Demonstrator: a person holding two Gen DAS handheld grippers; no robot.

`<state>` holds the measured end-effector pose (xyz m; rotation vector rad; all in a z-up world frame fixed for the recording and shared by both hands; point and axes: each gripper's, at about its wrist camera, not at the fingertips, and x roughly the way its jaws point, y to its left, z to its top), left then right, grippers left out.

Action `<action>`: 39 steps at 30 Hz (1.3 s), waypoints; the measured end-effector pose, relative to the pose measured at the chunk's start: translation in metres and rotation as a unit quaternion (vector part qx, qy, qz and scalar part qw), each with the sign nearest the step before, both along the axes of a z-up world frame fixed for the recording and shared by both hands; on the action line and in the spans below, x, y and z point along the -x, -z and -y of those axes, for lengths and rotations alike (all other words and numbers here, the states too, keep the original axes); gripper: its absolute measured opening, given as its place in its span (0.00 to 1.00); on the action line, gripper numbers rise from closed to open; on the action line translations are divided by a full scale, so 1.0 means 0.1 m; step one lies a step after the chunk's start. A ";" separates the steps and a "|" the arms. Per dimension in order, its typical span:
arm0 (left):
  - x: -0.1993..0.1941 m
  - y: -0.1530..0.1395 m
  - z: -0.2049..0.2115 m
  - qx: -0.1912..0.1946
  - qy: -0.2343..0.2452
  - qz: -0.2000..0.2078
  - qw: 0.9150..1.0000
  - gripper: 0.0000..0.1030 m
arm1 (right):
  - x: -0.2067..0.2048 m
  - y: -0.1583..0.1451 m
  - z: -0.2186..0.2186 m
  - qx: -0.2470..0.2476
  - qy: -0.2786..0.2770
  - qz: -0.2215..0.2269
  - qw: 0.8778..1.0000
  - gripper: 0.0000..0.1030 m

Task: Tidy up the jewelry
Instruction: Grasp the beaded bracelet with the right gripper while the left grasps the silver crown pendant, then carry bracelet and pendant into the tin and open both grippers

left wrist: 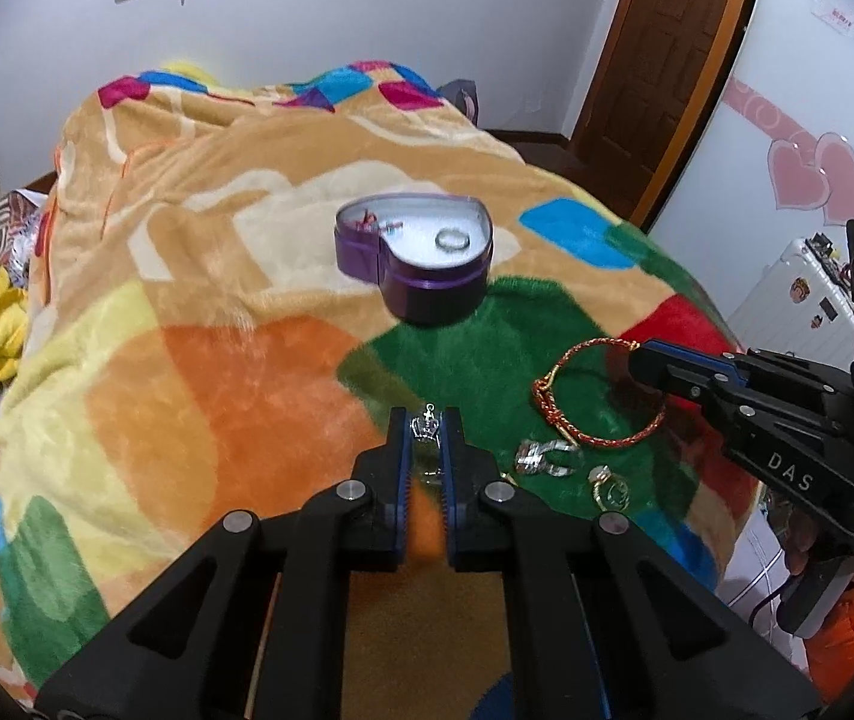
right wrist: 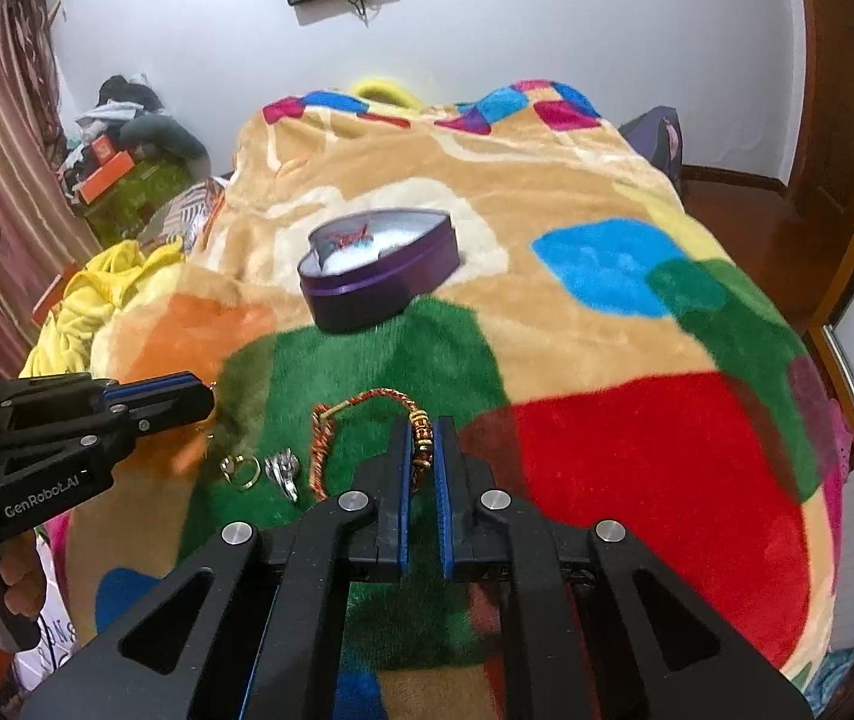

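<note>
Holding a small silver crown-shaped pendant (left wrist: pixel 427 427) between its fingers, the left tool (left wrist: pixel 427 450) is pressed together on it, and the pendant sticks out a little past the fingertips, above the orange and green part of the colourful fleece blanket (left wrist: pixel 198 372) on the bed. The right tool (right wrist: pixel 423 450) is also closed, pinching the beaded part of a red and gold braided cord bracelet (right wrist: pixel 366 414); the rest of this bracelet lies as a loop on the green patch, to the left of the right tool.

The goal for both pieces seems to be the purple heart-shaped tin box (left wrist: pixel 420 267), which stands open farther away on the blanket, straight ahead of both tools. Inside, on its white lining, a silver ring (left wrist: pixel 452 240) already lies on the right side, and something small and red is in the left lobe. The box is well apart from both tools, so each piece has to be carried forward and away from the person. The left tool looks a little nearer to the box line, in my judgement.

Two pieces are not yet taken: a silver knotted ring (left wrist: pixel 547 456) and a gold ring with a stone (left wrist: pixel 607 483), lying just beside each other on the green patch, near the bracelet, between the two tools.
</note>
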<state>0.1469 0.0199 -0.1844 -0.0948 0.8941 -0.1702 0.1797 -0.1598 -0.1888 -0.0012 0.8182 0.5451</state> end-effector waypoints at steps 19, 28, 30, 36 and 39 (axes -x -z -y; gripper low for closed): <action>-0.07 -0.54 -0.11 0.021 -0.012 0.073 0.997 0.07 | -0.08 -0.42 0.02 -0.027 0.014 0.060 0.998 0.06; -0.22 -0.65 -0.19 0.029 -0.023 0.094 0.995 0.07 | -0.18 -0.60 -0.08 -0.048 0.007 0.085 0.995 0.06; -0.26 -0.68 -0.20 0.029 -0.023 0.100 0.994 0.07 | -0.23 -0.62 -0.12 -0.050 0.006 0.089 0.995 0.06; -0.40 -0.74 -0.21 0.030 -0.021 0.111 0.993 0.07 | -0.35 -0.62 -0.19 -0.050 0.002 0.094 0.994 0.06; -0.48 -0.72 -0.21 0.029 -0.020 0.112 0.993 0.07 | -0.44 -0.61 -0.24 -0.051 0.001 0.093 0.994 0.06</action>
